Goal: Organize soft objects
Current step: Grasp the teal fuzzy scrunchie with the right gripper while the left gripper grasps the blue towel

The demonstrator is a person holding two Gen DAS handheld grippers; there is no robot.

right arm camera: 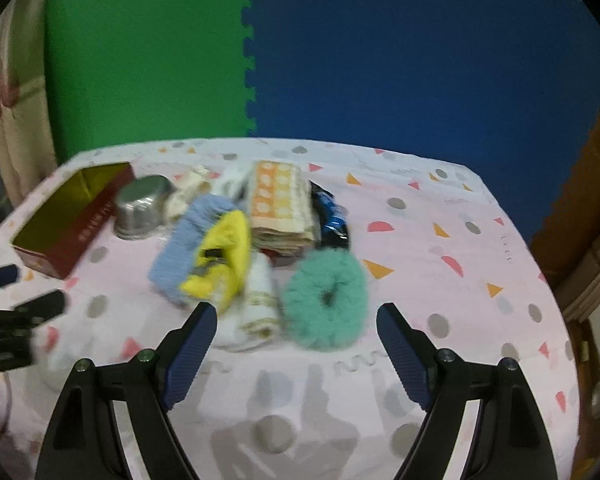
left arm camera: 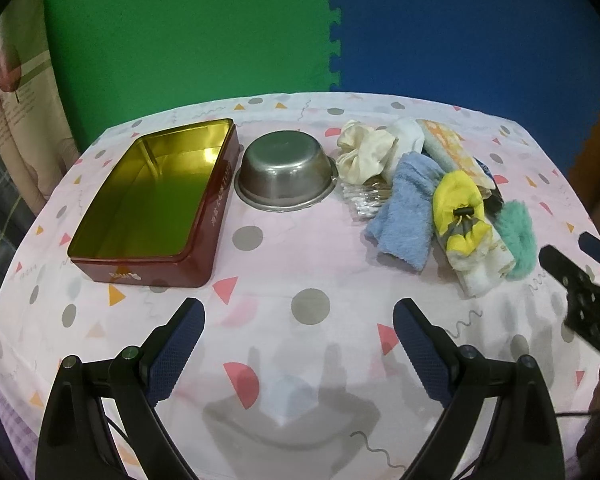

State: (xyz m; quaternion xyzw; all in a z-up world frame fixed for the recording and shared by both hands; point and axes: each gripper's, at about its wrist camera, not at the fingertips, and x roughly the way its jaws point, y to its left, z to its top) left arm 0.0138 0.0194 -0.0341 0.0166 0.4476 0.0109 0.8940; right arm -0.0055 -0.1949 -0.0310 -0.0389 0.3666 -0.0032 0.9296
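Behind patterned tablecloth (left arm camera: 300, 240): green mat (left arm camera: 180, 28), blue mat (left arm camera: 460, 28).

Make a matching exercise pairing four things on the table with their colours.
Things:
1. scrunchie
2. tin box
3. fluffy towel
4. bowl

Colours:
A. silver metal
B. teal green
C. red outside, gold inside
D. light blue

Pairs: 1-B, 2-C, 3-D, 4-A
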